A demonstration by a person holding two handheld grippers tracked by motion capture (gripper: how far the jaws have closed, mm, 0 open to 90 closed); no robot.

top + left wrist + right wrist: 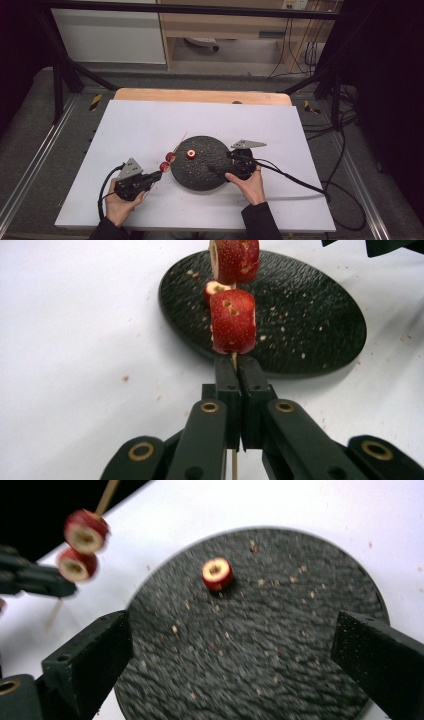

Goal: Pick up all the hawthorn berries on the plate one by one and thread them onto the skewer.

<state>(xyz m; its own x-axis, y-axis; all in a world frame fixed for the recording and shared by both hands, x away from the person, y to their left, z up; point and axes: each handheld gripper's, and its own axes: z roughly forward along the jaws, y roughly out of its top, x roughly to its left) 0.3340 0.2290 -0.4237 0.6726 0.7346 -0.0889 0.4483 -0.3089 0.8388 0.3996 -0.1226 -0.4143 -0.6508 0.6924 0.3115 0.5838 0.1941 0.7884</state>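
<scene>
Plate (280, 645) w/ 1 fruit piece (217, 574), crumbs

Even bright light; dark surroundings; right gripper view motion-blurred.

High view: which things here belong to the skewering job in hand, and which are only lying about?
Belong to the job:
- thin wooden skewer with two red cored fruit pieces, clamped in the left gripper
- loose red cored fruit piece
- round black textured plate
- right gripper, open over the plate

Lying about:
- pale crumbs on the white table sheet
- black cables on the floor
</scene>
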